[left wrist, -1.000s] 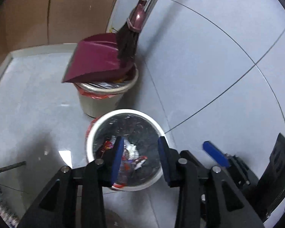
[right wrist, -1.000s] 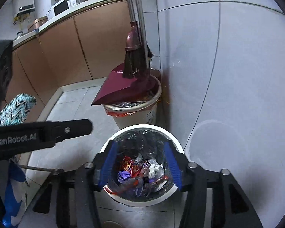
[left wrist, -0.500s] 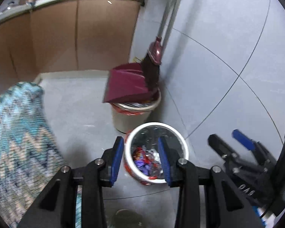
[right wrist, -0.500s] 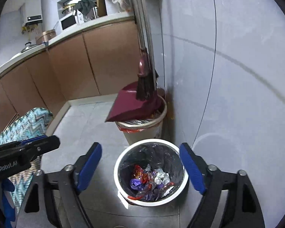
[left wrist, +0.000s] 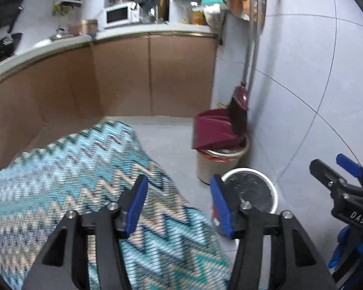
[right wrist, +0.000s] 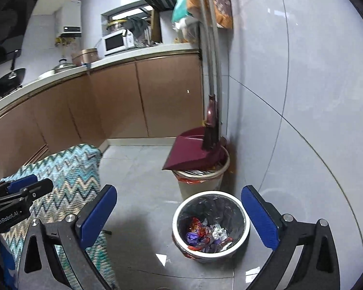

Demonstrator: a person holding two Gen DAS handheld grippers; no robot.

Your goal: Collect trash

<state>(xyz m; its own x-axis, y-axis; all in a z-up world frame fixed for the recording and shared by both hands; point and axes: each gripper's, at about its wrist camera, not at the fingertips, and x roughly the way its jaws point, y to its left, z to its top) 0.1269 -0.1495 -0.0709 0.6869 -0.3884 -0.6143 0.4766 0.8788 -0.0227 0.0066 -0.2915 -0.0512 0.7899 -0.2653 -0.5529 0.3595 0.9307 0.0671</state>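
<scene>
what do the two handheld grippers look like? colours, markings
Both match: black skeletal frames with triangular cut-outs, silver pivot bolts and flat blue pads on the jaws. The left gripper carries white "GenRobot.AI" lettering on its body, read from the right wrist view. The right gripper shows white "DAS" on its side in the left wrist view. No sleeves or cables visible.

Wrappers (right wrist: 207, 235) lie in the bin (right wrist: 246, 220); behind it a second bin (right wrist: 200, 186) carries the dustpan (right wrist: 193, 153); cloth (right wrist: 67, 169) lies left.

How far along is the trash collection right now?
Done: wrappers lie in the white bin. In hand: nothing; the left tool and right tool are both opening and empty. Left: unclear, since no loose trash shows on the floor.
</scene>
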